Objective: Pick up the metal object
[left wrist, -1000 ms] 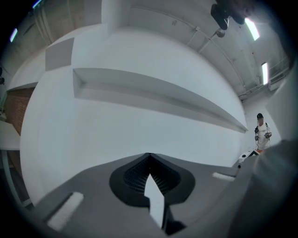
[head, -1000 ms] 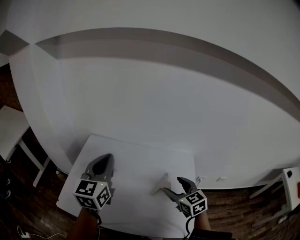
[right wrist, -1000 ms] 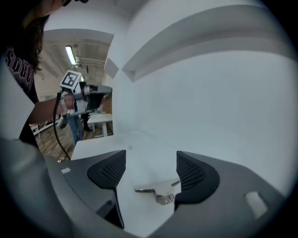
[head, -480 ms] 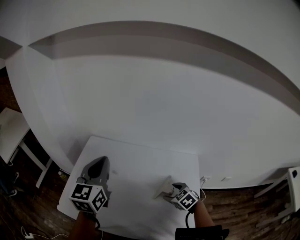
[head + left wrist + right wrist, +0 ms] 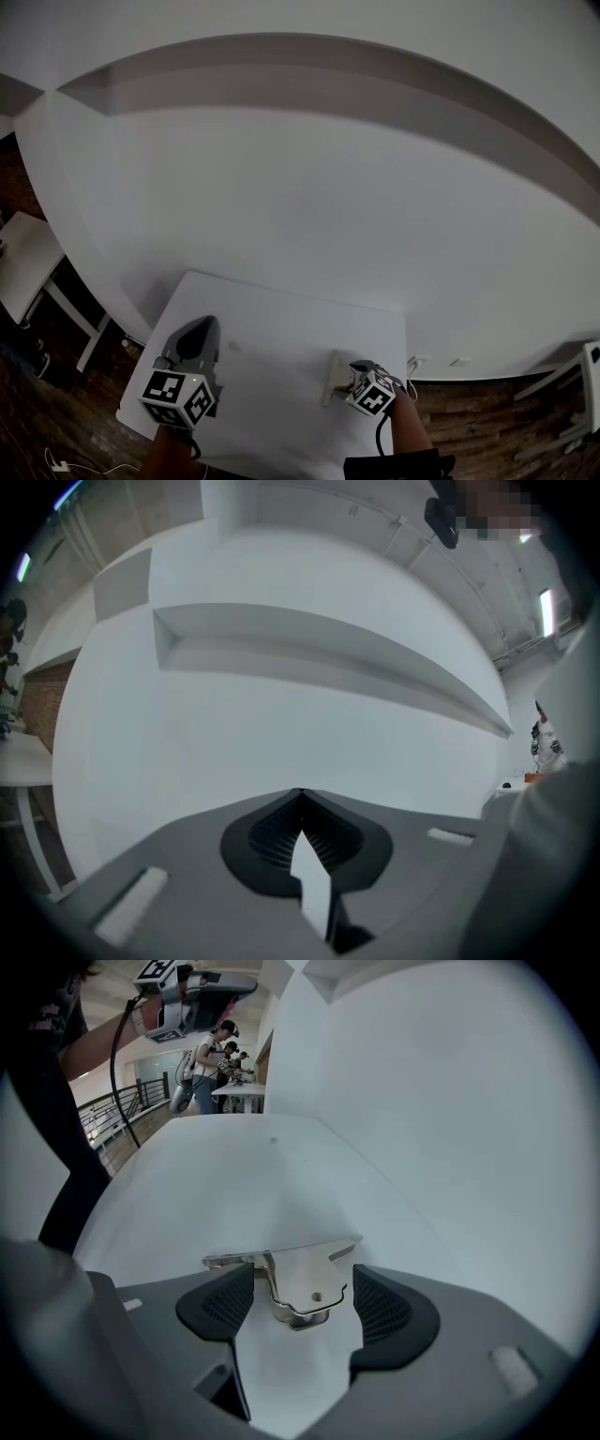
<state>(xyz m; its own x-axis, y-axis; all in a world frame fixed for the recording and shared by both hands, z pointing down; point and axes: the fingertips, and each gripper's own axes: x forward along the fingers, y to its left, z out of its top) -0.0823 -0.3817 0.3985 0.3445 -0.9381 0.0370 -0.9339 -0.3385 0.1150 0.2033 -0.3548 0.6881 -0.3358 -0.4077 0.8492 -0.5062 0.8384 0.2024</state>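
In the head view, a white table (image 5: 272, 319) stands at the near edge against a curved white wall (image 5: 309, 216). The left gripper (image 5: 199, 330) is over the table's left part. The right gripper (image 5: 349, 377) is low at the table's right part, and the metal object (image 5: 331, 379) lies on the table just left of its tips.

In the left gripper view, the two dark jaws meet at their tips with nothing between them. They point at the white wall and a long ledge (image 5: 319, 658) that runs across it.

In the right gripper view, the jaws stand apart with the metal object (image 5: 302, 1281), a shiny bent bracket with a small hole, lying on the table between them. The left pad (image 5: 220, 1302) reaches the bracket's flat strip, though contact is unclear. The right pad (image 5: 384, 1312) is just clear of it. Far off, people stand at a table beside a railing (image 5: 108, 1115).
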